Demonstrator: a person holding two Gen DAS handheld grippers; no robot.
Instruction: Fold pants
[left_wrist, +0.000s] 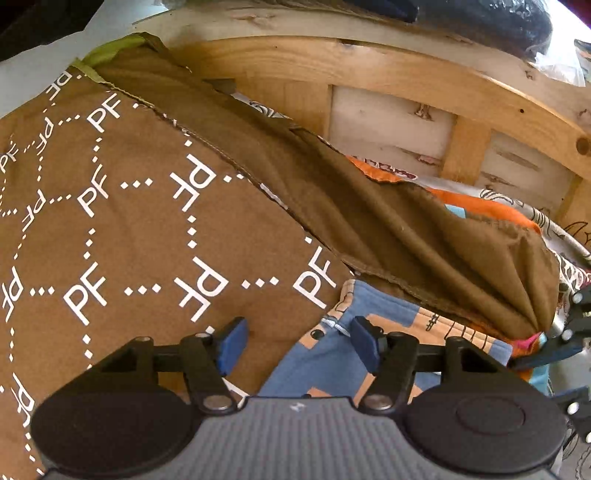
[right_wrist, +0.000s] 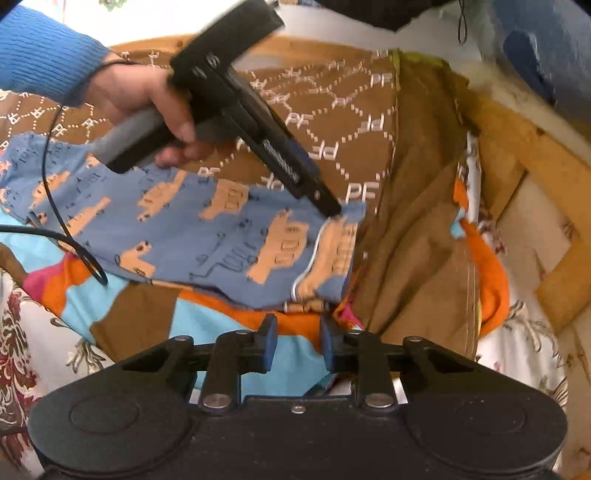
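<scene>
Blue knit pants (right_wrist: 207, 236) printed with tan vehicles lie spread on a brown cloth (left_wrist: 140, 229) marked with white "PF" letters and dotted hexagons.

Right wrist view: right gripper (right_wrist: 297, 345) sits low in the frame, jaws narrowly parted, blue pads facing each other. Nothing visibly pinched between them; a turquoise and orange cloth (right_wrist: 236, 325) shows through the gap. Pants edge lies just ahead of the fingertips, apart from them.

Same view: left gripper (right_wrist: 328, 206) comes in from upper left, held by a hand (right_wrist: 147, 107) in a blue ribbed sleeve (right_wrist: 44, 51). Its tip rests at the far right corner of the pants, by a white seam line. Blurred; cannot tell if it touches fabric.

Left wrist view: left gripper (left_wrist: 297, 343) jaws stand well apart, nothing between the pads. Pants (left_wrist: 332, 354) lie directly under and ahead of the right finger; brown lettered cloth under the left finger.

Plain olive-brown cloth (left_wrist: 388, 221) is draped ahead and right of both grippers. Wooden slatted frame (left_wrist: 406, 81) stands beyond it. Floral white sheet (right_wrist: 44, 332) lies left of the right gripper.
</scene>
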